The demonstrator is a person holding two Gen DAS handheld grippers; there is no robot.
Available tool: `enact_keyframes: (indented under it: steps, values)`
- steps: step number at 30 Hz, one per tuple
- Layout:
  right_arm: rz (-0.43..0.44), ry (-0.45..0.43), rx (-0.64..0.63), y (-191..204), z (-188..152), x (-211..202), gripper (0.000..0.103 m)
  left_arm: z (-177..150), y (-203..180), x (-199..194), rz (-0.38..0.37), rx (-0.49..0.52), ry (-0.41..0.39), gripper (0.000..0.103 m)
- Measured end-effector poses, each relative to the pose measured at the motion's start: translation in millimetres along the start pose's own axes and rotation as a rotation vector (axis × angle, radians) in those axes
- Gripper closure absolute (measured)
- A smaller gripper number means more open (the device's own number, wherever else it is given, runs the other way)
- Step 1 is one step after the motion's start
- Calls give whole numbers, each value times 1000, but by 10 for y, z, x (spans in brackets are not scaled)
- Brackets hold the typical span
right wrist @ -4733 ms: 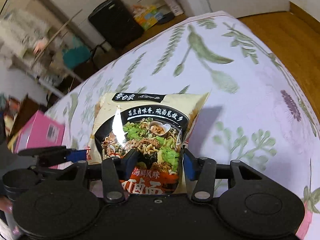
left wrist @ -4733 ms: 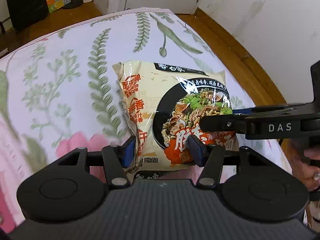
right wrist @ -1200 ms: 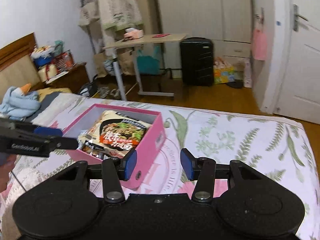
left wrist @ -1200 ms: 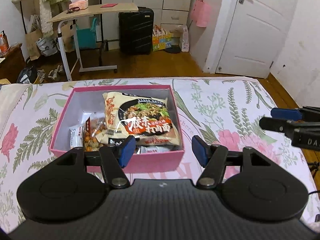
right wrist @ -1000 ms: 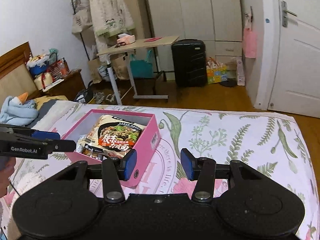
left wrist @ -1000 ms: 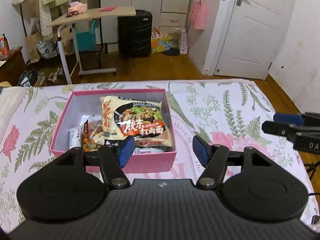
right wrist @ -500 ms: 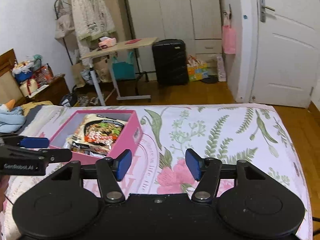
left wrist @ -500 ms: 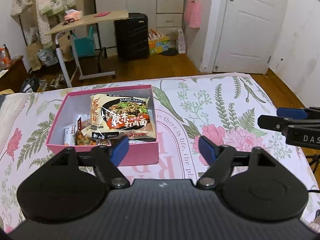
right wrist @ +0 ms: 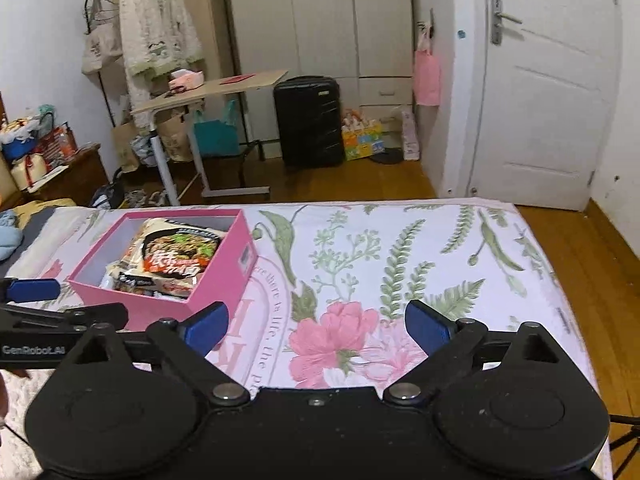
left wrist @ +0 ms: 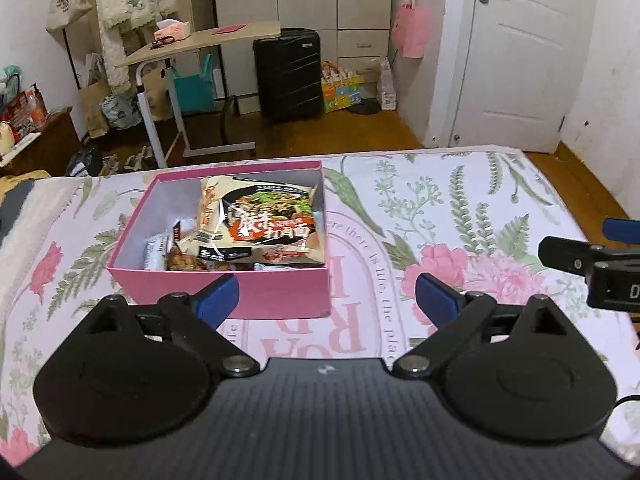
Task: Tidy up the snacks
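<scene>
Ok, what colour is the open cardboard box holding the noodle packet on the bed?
The open cardboard box is pink outside and pale grey-white inside, clearest in the left wrist view.

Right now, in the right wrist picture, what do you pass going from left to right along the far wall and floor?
Hanging white cardigan → slanted side table → black suitcase → colourful box on the floor → pink bag on the wall → white door.

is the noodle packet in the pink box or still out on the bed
In. The noodle packet lies face up inside the pink box, on top of smaller snack packs, within its walls.
</scene>
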State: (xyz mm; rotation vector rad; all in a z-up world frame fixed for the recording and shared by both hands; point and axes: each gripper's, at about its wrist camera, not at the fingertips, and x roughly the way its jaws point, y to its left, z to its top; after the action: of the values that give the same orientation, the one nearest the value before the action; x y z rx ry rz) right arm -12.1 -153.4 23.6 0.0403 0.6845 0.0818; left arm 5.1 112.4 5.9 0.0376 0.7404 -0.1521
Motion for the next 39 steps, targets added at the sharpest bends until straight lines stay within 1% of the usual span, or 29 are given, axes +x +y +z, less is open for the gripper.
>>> enact_keyframes:
  steps: [4, 8, 13, 16, 19, 22, 27, 34, 39]
  values:
    - [-13, 0, -7, -14, -29, -49, 6, -3, -24, -26, -20, -1, -9, 7]
    - [-37, 3, -38, 39, -45, -46, 6, -21, -13, -5, -3, -17, 5, 7]
    - [-40, 14, -38, 64, -50, -16, 6, -32, 61, 33, 17, -48, 25, 7]
    - [-42, 9, -11, 42, -69, 8, 6, -33, 80, 63, 30, -51, 30, 7]
    - [-15, 8, 52, -30, -109, 77, 6, -48, 88, 98, 41, -53, 33, 7]
    - [-34, -4, 75, -86, -146, 90, 6, -69, 91, 117, 41, -63, 28, 7]
    - [-32, -6, 48, -49, -172, 49, 6, -96, 88, 139, 49, -68, 28, 7]
    - [-77, 17, -11, 82, -160, -6, 6, -113, 59, 143, 74, -58, 34, 7]
    - [-82, 16, -21, 86, -154, -32, 6, -116, 46, 111, 79, -57, 17, 7]
